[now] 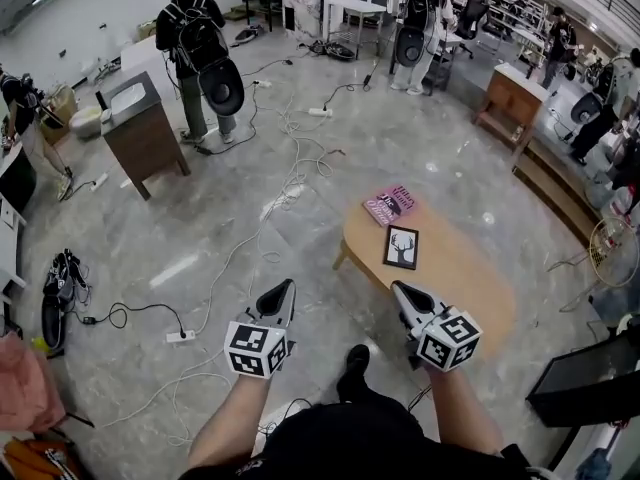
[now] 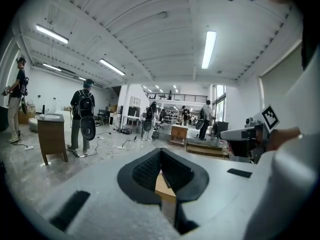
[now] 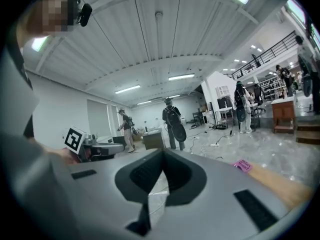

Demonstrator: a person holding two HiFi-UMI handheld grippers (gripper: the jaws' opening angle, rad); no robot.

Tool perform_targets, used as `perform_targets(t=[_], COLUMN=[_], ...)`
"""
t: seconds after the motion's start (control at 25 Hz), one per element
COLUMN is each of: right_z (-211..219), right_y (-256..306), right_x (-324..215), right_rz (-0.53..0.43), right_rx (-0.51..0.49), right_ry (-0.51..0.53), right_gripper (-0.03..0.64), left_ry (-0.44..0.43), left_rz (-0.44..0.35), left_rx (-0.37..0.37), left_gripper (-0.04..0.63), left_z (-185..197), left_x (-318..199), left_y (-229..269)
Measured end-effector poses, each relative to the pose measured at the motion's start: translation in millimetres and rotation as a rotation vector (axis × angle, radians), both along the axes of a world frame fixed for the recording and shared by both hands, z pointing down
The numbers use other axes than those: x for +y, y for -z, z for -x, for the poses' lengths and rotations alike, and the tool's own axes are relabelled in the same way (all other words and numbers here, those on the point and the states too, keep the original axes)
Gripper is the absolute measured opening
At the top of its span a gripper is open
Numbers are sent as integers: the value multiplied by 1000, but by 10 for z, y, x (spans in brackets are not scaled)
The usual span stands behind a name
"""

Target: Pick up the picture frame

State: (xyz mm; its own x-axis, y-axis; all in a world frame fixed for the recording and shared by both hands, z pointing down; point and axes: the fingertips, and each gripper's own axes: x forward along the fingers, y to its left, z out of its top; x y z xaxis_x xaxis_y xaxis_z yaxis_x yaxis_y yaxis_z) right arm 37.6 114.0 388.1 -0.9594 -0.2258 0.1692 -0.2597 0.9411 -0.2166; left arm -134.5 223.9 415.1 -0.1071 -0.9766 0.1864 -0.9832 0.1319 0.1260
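The picture frame [image 1: 401, 247], black with a deer silhouette, lies flat on the oval wooden table [image 1: 470, 288], just below a pink book [image 1: 390, 205]. Both grippers hover at the table's near end, short of the frame. My left gripper [image 1: 282, 292] is over the floor left of the table, jaws together and empty; its own view shows the tips [image 2: 161, 151] meeting, with table wood [image 2: 164, 186] visible through the gap below. My right gripper [image 1: 401, 290] sits at the table's near edge, shut and empty [image 3: 162, 152]. The right gripper view shows the pink book [image 3: 242, 165], not the frame.
Cables and a power strip [image 1: 180, 336] trail over the grey floor left of the table. A wooden cabinet [image 1: 140, 133] stands at far left, another [image 1: 510, 103] at far right. Several people with backpacks stand at the back. A black box [image 1: 590, 378] sits at lower right.
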Motion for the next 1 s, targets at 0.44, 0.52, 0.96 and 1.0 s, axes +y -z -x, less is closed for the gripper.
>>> perform_targets(t=[0.44,0.52,0.96,1.0], right_z=[429,445,319,304], right_y=[-218,-273,-351,-336], right_x=[-1419,-1660,-2608,-2663], right_rz=[65,83,146,143], right_rx=[46,50,32,30], right_ry=[24,19,-51,-59], right_gripper=[6,6,6,6], left_ry=[2,-1,-39,-43], left_rz=[28,40,59,53], left_rx=[37,34,-5,-9], left_gripper=[6,6,6,6], left_z=[409,449,504,524], left_x=[-1427,-1688,-2714,-2785], left_y=[-60,-61,48,80])
